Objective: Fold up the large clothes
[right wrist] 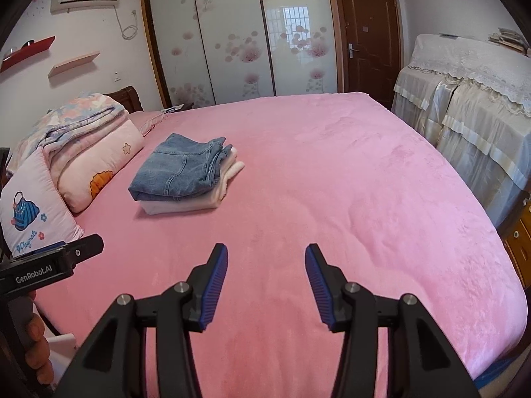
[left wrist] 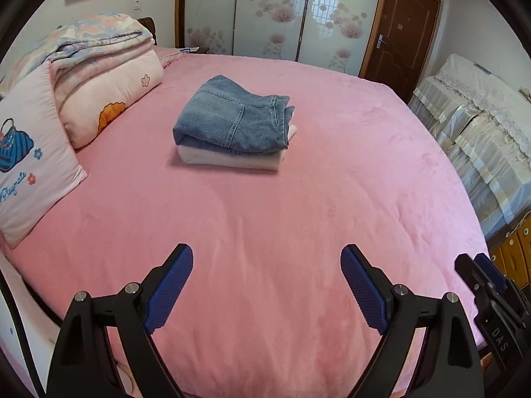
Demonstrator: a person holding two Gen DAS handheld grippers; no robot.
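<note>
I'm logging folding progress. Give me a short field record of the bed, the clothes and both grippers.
surface: pink bed
stack: folded jeans on top of a folded white garment
stack place: mid-bed, near the pillows
left gripper: open, nothing between the jaws
right gripper: open, nothing between the jaws
contact: neither gripper touches the stack

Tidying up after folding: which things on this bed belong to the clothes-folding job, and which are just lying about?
Part of the job:
- folded jeans
- folded white garment beneath them
- left gripper, right gripper, both open and empty

Just lying about:
- bag-print pillow
- folded floral quilt
- pink bedspread
</note>
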